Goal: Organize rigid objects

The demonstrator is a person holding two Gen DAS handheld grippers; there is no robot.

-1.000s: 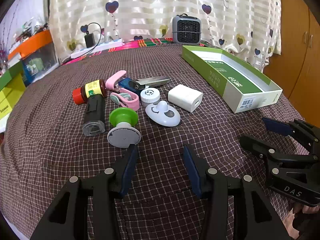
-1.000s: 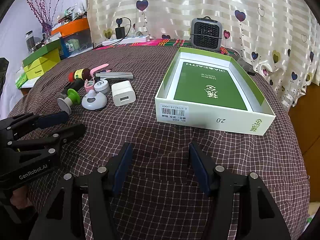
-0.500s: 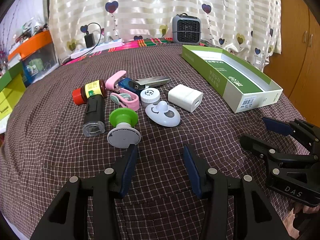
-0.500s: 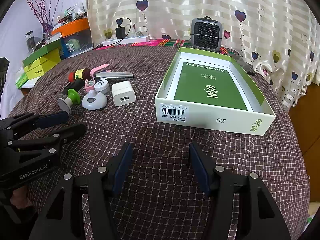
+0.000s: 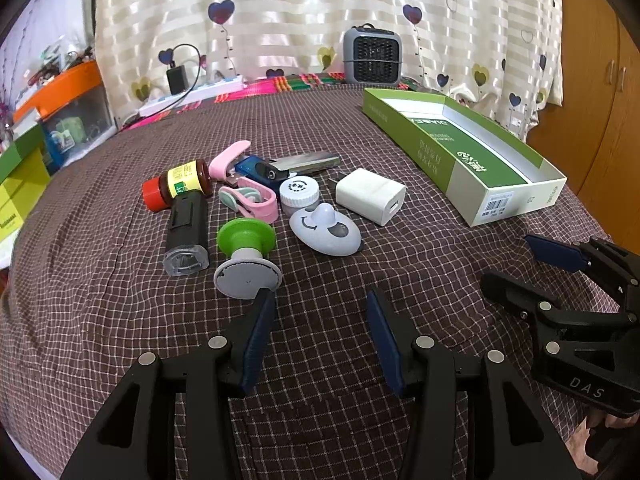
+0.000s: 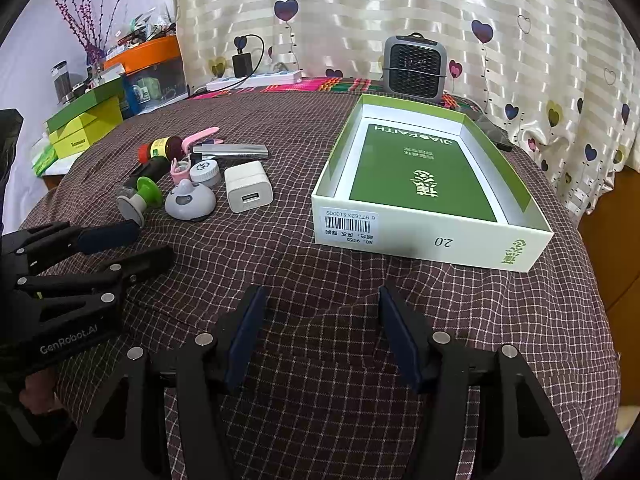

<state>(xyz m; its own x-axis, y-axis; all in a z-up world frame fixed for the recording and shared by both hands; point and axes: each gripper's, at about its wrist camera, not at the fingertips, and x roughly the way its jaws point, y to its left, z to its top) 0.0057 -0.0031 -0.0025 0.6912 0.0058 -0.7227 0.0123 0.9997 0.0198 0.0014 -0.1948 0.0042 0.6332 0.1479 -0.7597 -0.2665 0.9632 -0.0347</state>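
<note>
I am holding the left hand-held gripper (image 5: 320, 300) released above the checked tabletop (image 5: 400, 264), just short of the green-topped stamp (image 5: 246, 258) in the cluster with the white charger (image 5: 370, 196). The right hand-held gripper (image 6: 322, 300) is hovering released too, before the green box (image 6: 424, 236), which is sitting well right of the cluster.
</note>
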